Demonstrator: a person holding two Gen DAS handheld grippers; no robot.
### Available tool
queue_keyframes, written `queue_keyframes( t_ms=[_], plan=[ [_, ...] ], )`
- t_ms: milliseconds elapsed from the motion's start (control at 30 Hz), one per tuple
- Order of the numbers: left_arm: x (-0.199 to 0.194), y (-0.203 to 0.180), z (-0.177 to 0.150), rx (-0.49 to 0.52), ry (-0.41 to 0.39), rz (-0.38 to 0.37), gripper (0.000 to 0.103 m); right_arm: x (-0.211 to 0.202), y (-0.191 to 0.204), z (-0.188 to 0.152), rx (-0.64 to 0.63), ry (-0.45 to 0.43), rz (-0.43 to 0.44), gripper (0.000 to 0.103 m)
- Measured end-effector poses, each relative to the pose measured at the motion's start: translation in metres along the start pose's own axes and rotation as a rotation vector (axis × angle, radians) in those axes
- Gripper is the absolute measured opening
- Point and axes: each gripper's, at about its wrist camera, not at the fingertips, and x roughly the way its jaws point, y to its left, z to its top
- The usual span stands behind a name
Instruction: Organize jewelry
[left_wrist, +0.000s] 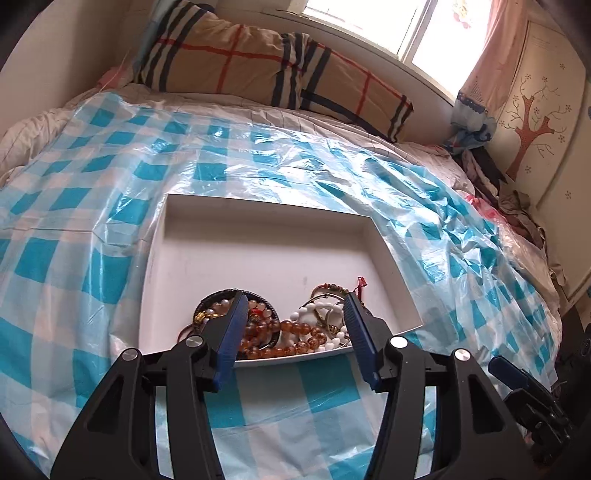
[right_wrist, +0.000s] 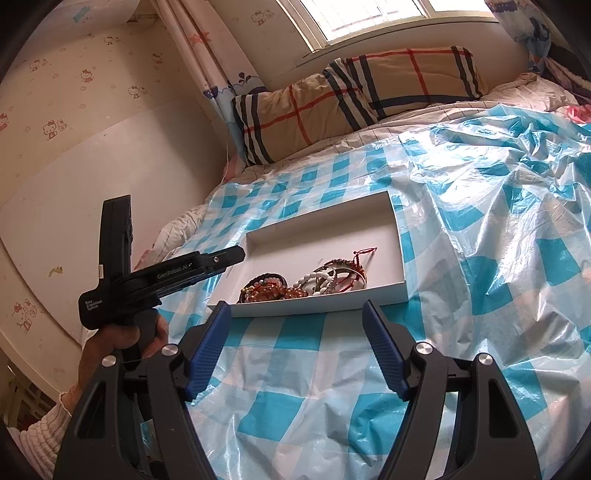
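Now left gripper, jaws apart, empty, over amber bead bracelets (shallow white cardboard tray); right gripper likewise apart

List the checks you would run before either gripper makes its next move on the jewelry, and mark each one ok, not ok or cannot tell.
1. Left gripper jaws apart, nothing clamped between the pads: ok.
2. Right gripper jaws apart and empty, short of the white tray: ok.
3. Jewelry already inside the tray: ok; amber bead bracelet and white bead bracelet lie in its near end.
4. Pieces separate enough to lift one alone: not ok; they lie heaped and overlapping.
5. Free room in the tray: ok; its far half is bare.
6. Tray resting flat on the checked plastic sheet: cannot tell; the sheet is wrinkled.
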Motion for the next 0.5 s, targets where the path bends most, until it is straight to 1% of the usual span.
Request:
queue_keyframes(
  t_ms=[67, 133, 167, 200, 267, 367, 433, 500],
  plan=[
    [-0.015, -0.006, -0.01, 0.064, -0.018, 0.056, 0.051, -0.004, 0.004, -0.001, -0.009, 0.001, 0.001, 0.071],
    [-0.034, -0.016, -0.022, 0.131, -0.03, 0.092, 0.051, -0.01, 0.011, -0.002, -0.029, -0.001, -0.001, 0.071],
    [-0.045, -0.021, -0.029, 0.157, -0.039, 0.116, 0.052, -0.015, 0.017, -0.003, -0.044, -0.005, -0.004, 0.071],
    [-0.056, -0.027, -0.035, 0.177, -0.044, 0.137, 0.055, -0.02, 0.023, -0.004, -0.057, -0.008, -0.005, 0.071],
    [-0.078, -0.037, -0.048, 0.207, -0.044, 0.172, 0.059, -0.032, 0.036, -0.008, -0.088, -0.016, -0.01, 0.071],
    [-0.116, -0.051, -0.065, 0.249, -0.068, 0.218, 0.066, -0.053, 0.055, -0.016, -0.132, -0.033, -0.016, 0.072],
    [-0.144, -0.058, -0.076, 0.265, -0.09, 0.247, 0.068, -0.068, 0.068, -0.022, -0.172, -0.046, -0.026, 0.073],
    [-0.169, -0.064, -0.086, 0.265, -0.101, 0.259, 0.07, -0.084, 0.081, -0.029, -0.209, -0.057, -0.035, 0.075]
  ],
)
